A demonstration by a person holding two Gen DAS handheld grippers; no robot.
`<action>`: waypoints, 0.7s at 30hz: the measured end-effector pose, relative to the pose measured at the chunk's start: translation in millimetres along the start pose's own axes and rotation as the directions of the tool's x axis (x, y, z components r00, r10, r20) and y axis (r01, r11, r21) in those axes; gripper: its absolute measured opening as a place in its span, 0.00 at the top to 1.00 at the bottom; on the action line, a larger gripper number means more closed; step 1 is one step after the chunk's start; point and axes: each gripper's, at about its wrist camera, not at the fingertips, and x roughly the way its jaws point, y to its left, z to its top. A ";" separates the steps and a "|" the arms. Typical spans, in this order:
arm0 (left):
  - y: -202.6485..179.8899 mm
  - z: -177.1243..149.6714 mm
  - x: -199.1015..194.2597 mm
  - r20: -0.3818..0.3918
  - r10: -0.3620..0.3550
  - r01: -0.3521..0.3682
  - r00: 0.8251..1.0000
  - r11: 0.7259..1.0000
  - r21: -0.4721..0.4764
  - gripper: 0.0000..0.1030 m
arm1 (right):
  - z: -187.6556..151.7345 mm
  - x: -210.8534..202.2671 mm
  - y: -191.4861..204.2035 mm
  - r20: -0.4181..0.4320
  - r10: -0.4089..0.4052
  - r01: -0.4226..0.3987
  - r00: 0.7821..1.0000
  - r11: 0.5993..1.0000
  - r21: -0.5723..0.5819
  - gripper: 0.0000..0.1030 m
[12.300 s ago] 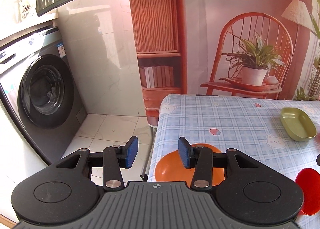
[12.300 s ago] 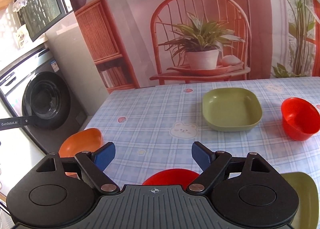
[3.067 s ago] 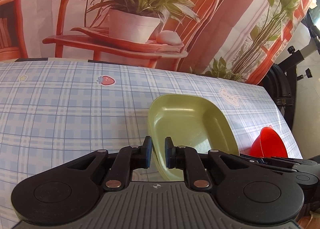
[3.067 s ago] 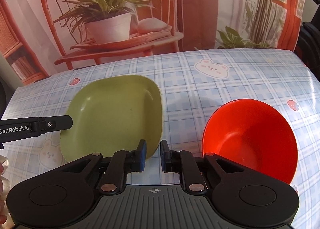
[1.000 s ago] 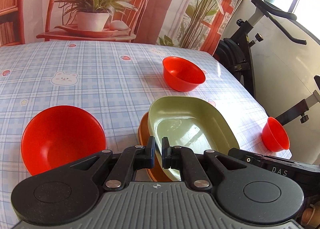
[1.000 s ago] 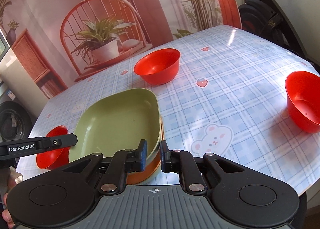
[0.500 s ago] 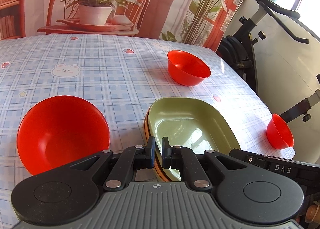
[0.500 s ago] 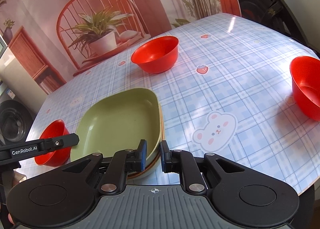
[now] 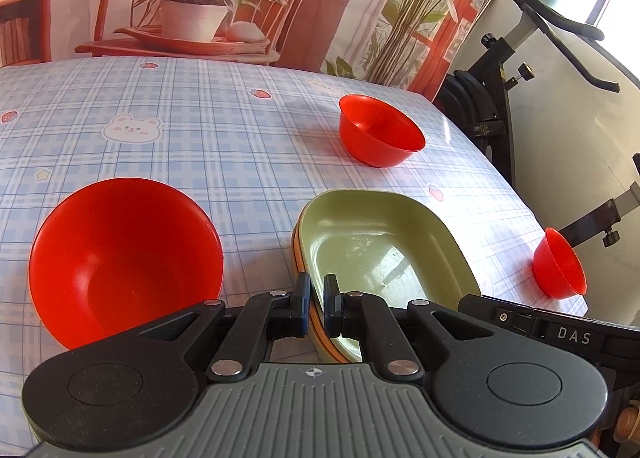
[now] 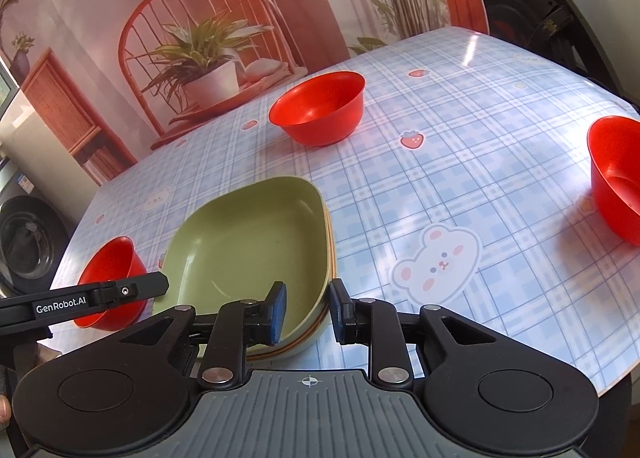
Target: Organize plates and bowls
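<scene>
A tabletop (image 10: 460, 178) covered by a blue checked cloth with bear and strawberry prints is seen from both wrist views. Near its front edge a green plate (image 10: 248, 246) is stacked on top of other plates, of which only thin orange and pale rims (image 10: 316, 332) are shown beneath it. Three red bowls are spread around the stack: one (image 9: 120, 254) just beside it on the left, one (image 10: 320, 112) further back toward the far edge, and one (image 10: 618, 182) well apart at the right edge of the tabletop. The left hand-held gripper (image 9: 316, 304) is closed on the near left rim of the green plate, with one pad inside the rim and one outside. The right hand-held gripper (image 10: 307, 312) is held partly open around the near right corner of the stack, and its pads are seen apart from the rim on both sides.
</scene>
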 end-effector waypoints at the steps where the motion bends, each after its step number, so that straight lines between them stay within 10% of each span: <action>1: -0.2 0.0 -0.4 0.001 -0.001 0.001 1.000 1.000 0.000 0.93 | -0.2 0.0 0.3 0.001 0.000 0.000 1.000 1.000 0.001 0.78; 21: -1.6 2.1 -12.7 0.059 0.005 -0.005 0.998 1.000 0.005 0.91 | 7.3 -11.8 -2.2 0.068 -0.009 0.008 0.998 1.000 0.015 0.77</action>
